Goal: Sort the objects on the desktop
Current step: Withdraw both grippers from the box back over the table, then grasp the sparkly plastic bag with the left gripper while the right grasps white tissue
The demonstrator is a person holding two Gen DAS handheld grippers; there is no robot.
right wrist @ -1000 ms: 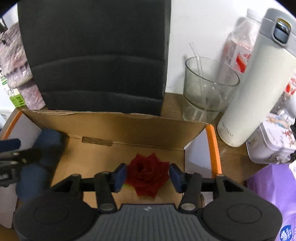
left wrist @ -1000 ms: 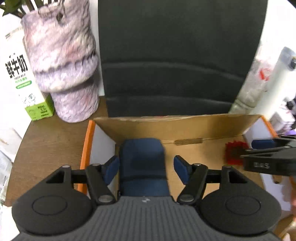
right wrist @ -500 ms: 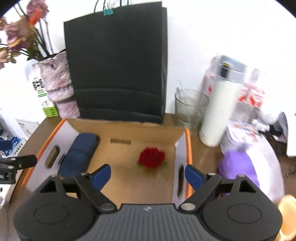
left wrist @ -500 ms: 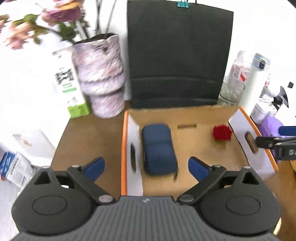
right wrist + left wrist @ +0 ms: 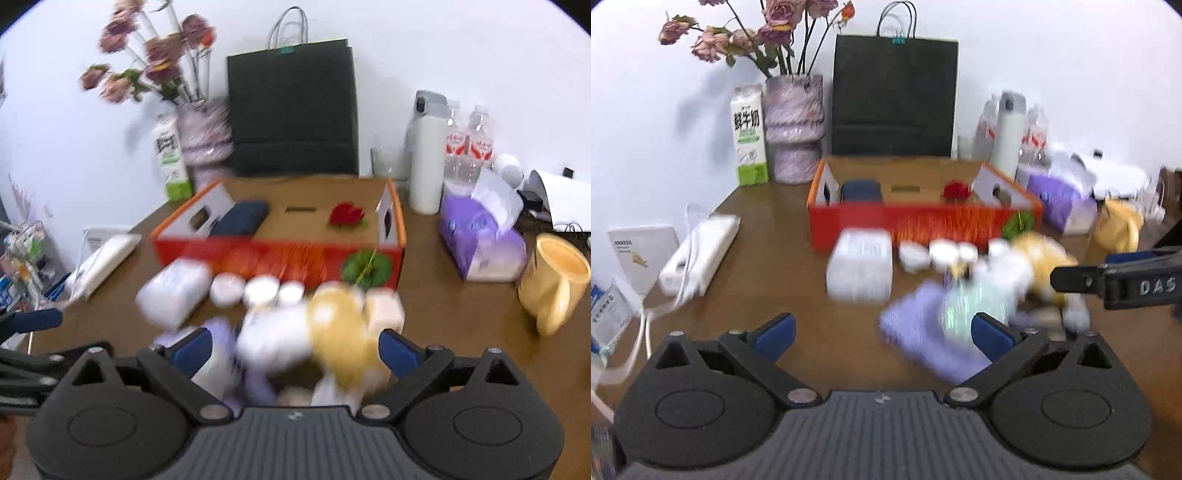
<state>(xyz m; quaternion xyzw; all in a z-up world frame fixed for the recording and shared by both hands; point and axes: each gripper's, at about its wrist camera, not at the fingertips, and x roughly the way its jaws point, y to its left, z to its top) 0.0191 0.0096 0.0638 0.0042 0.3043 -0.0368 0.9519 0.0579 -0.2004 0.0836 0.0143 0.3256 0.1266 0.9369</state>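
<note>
An orange cardboard box [image 5: 923, 225] [image 5: 280, 258] stands mid-table. A dark blue pouch [image 5: 860, 190] [image 5: 240, 219] lies at its left end and a red rose [image 5: 956, 190] [image 5: 345, 214] at its right. Blurred items lie in front of it: a white packet [image 5: 860, 267] [image 5: 173, 291], small white jars [image 5: 938, 254] [image 5: 258, 290], a yellow and white plush [image 5: 1034, 258] [image 5: 332, 332], a purple item [image 5: 923, 332]. My left gripper [image 5: 882, 332] is open and empty, well back from the box. My right gripper [image 5: 295, 349] is open above the plush, holding nothing.
A black paper bag [image 5: 894, 96], a flower vase [image 5: 794, 125] and a milk carton [image 5: 750, 136] stand behind the box. A white thermos [image 5: 424, 162], water bottles [image 5: 469, 147], a purple tissue pack [image 5: 480, 240] and a yellow mug [image 5: 557, 284] are at right. A white power strip [image 5: 701, 254] lies at left.
Both grippers opened wide, releasing the blue pouch and the rose in the box, and pulled back and up away from it. The items in front came into view.
</note>
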